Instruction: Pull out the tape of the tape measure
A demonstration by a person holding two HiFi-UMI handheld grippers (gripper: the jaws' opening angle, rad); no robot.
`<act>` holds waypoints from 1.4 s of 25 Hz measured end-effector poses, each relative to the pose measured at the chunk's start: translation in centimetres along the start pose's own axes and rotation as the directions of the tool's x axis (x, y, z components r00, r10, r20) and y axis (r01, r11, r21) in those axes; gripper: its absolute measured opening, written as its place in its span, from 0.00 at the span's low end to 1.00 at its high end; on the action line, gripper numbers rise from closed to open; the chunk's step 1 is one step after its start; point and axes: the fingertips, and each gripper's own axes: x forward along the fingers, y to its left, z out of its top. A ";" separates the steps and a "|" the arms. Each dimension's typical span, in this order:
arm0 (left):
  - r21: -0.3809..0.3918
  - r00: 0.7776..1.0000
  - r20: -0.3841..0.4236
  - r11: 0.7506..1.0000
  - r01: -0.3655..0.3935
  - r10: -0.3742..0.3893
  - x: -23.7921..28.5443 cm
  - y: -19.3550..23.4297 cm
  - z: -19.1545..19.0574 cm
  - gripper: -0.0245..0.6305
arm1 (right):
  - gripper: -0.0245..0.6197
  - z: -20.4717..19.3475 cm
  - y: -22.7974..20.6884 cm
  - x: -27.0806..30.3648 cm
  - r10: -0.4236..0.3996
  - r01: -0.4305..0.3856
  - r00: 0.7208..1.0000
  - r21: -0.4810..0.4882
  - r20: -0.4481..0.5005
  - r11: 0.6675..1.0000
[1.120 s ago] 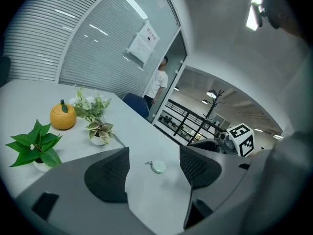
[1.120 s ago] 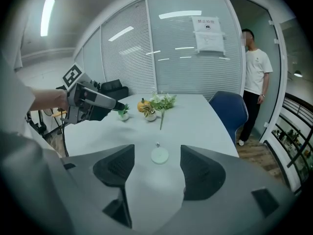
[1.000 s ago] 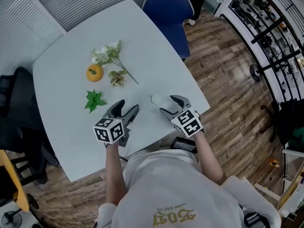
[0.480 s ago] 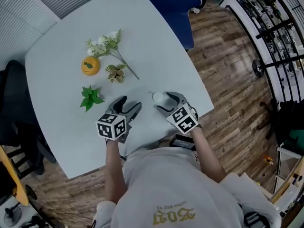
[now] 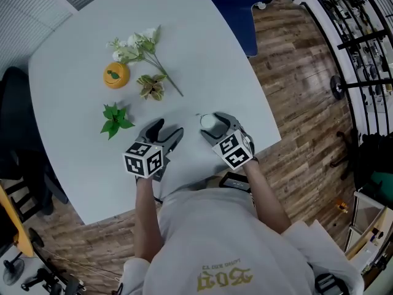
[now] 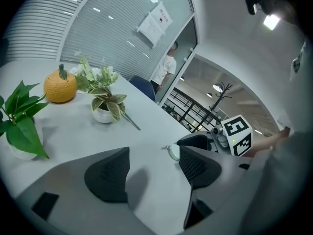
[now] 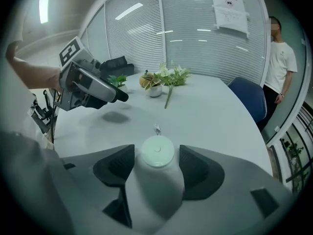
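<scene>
White table (image 5: 202,54) in a glass-walled office. My right tool (image 7: 155,164) stands wide, with the tape measure (image 7: 157,151) lying flat between its jaws, not yet clamped. My left tool (image 6: 154,168) is wide too and empty, near the right one. I judge this the grasp step: next I close the right on it, then the left must pinch the tab (image 7: 157,129).

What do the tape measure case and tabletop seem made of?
Tape measure: probably plastic, pale mint, smooth satin; its round case shows soft, even shading. Table: likely laminate, pale grey and matte; it takes soft shadows, no sharp reflections.
</scene>
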 end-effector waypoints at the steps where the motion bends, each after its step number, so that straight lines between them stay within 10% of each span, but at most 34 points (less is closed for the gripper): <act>1: -0.002 1.000 0.005 1.000 0.000 0.000 0.0 0.0 0.1 0.50 | 0.50 0.1 0.0 0.2 -0.002 0.002 1.000 0.005 0.002 1.000; 25: -0.017 0.999 0.043 1.000 0.000 0.001 -0.5 0.3 0.7 0.50 | 0.39 0.0 0.0 0.5 -0.003 0.003 1.000 0.009 -0.013 1.000; 35: -0.053 0.997 0.078 0.999 0.004 0.000 -1.2 0.5 1.3 0.50 | 0.39 1.0 1.0 0.1 0.113 -0.113 0.994 0.103 0.012 0.988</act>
